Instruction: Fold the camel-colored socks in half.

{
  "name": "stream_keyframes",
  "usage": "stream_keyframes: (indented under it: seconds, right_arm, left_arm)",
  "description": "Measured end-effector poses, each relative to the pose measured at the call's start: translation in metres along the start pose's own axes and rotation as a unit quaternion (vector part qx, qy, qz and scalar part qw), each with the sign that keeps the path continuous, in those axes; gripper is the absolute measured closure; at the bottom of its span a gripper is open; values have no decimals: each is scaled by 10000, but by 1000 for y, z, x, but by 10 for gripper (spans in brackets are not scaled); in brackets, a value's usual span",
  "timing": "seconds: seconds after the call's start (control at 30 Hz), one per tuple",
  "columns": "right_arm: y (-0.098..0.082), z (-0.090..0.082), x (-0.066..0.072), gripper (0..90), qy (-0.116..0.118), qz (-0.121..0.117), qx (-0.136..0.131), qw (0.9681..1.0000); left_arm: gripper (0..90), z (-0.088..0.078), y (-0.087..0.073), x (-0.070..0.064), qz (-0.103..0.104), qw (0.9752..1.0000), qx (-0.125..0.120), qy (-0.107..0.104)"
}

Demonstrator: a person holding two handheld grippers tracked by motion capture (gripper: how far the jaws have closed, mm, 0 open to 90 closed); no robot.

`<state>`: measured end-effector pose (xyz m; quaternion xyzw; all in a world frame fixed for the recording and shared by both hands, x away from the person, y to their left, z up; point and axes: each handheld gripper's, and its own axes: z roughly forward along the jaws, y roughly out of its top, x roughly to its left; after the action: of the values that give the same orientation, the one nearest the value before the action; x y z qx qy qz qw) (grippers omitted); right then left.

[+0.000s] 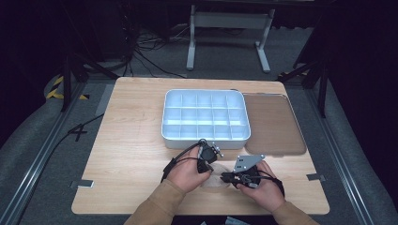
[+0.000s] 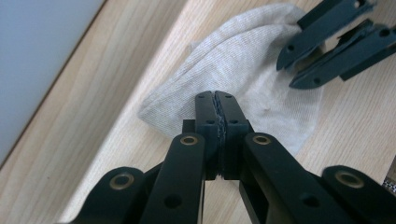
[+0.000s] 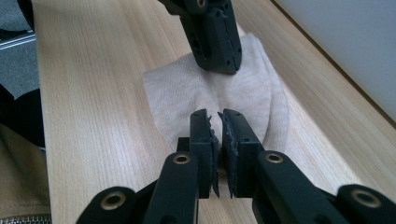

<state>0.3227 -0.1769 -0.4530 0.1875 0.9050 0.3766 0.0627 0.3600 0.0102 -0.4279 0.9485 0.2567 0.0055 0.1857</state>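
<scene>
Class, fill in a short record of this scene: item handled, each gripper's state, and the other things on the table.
Item handled: beige sock, lying flat on the wooden table
Left gripper: shut on the sock
Right gripper: nearly shut, at the sock's edge; grip unclear
Nearby: white divided tray, compartments empty; brown lid beside it

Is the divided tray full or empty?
Empty. The high view shows the tray with every visible compartment bare; its lid lies flat beside it on the table, so it is open too.
</scene>
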Motion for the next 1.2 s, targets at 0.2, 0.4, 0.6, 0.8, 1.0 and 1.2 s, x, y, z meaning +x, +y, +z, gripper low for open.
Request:
stream_keyframes:
  seconds: [0.2, 0.4, 0.6, 0.8, 1.0, 1.2]
  right_arm:
    - [-6, -1, -3, 813, -25, 64, 54, 10000]
    - [-11, -1, -6, 807, -27, 107, 99, 9999]
    - [-15, 1, -9, 808, -6, 76, 86, 9999]
    - [-14, 1, -8, 807, -26, 5, 121, 9999]
    - [-14, 1, -8, 805, -18, 11, 123, 9999]
    - [-14, 0, -7, 802, -20, 7, 133, 9999]
  left_arm:
    - [885, 1, 0, 1, -66, 9998, 158, -80]
    - [891, 5, -1, 2, -131, 9998, 103, -145]
    - [890, 4, -3, 6, -159, 9997, 109, -122]
    - [868, -13, -7, 5, 7, 9997, -261, -29]
    - [805, -12, -10, -5, 707, 9974, -160, -50]
    - [736, 0, -10, -4, 825, 9961, 310, 2]
